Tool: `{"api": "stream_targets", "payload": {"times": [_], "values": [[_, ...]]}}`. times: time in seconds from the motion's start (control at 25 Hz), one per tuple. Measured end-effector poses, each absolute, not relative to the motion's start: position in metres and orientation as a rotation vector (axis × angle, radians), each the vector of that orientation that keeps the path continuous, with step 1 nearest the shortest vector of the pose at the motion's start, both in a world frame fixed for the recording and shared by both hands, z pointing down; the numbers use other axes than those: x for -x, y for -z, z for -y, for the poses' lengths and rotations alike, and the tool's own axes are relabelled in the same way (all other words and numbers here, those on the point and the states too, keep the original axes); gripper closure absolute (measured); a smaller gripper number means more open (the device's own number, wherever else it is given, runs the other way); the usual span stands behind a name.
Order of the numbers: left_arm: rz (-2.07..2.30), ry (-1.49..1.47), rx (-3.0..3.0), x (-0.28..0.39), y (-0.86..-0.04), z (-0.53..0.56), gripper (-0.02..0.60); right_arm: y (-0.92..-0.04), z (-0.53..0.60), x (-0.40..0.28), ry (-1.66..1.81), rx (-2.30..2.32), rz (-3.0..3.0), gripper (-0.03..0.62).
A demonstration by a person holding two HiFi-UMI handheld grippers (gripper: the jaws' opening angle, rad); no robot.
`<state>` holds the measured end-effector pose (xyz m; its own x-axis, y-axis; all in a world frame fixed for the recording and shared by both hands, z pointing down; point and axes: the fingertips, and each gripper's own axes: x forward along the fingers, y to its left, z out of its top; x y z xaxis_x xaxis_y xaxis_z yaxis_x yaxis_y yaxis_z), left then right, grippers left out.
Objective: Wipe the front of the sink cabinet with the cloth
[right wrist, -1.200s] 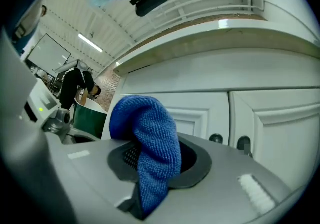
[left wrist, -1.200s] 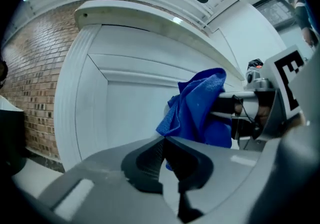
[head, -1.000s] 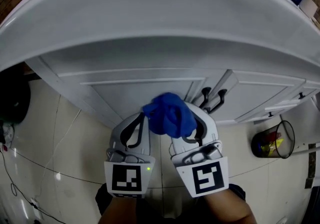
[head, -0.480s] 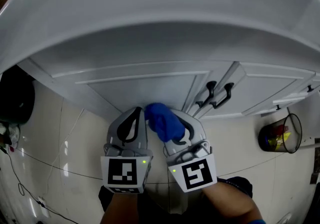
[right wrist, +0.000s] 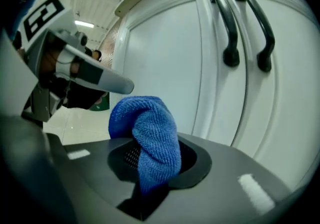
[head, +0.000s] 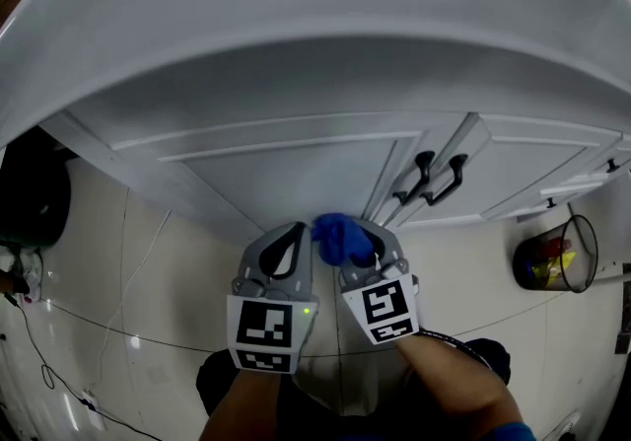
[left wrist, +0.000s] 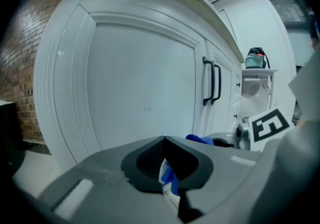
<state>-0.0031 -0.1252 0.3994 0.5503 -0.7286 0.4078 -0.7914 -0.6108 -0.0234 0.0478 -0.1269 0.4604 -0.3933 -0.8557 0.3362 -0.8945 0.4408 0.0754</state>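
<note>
The white sink cabinet front [head: 286, 178] runs under the sink rim, with two black handles [head: 424, 176] where its doors meet. A bunched blue cloth [head: 340, 237] is pinched in my right gripper [head: 367, 250], which is shut on it close to the bottom of the left door. In the right gripper view the cloth [right wrist: 150, 128] bulges up out of the right gripper [right wrist: 152, 165], with the handles [right wrist: 227, 27] above it. My left gripper [head: 283, 254] sits just left of the cloth, shut; in its own view the left gripper [left wrist: 164, 140] faces the door panel [left wrist: 145, 92].
The white sink basin [head: 315, 25] overhangs the cabinet. A wire bin [head: 552, 257] with colourful contents stands on the tiled floor at the right. A dark object [head: 35, 197] and thin cables [head: 99, 326] lie at the left. A brick wall [left wrist: 22, 67] borders the cabinet's left side.
Both grippers have moved down the door toward its bottom edge and drawn closer together. The cloth stays in the right gripper and looks more tightly bunched.
</note>
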Motion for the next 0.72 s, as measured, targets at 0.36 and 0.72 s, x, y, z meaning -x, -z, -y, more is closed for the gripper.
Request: {"api": "stream_targets", "payload": {"times": [0.36, 0.72], "values": [[1.026, -0.339, -2.372, -0.021, -0.432, 0.117, 0.578, -0.559, 0.128, -0.067, -0.391, -1.406, 2.195, 0.508], [1.075, -0.252, -2.414, -0.018, -0.409, 0.12, 0.578, -0.518, 0.117, -0.06, -0.419, -1.423, 2.252, 0.508]]}}
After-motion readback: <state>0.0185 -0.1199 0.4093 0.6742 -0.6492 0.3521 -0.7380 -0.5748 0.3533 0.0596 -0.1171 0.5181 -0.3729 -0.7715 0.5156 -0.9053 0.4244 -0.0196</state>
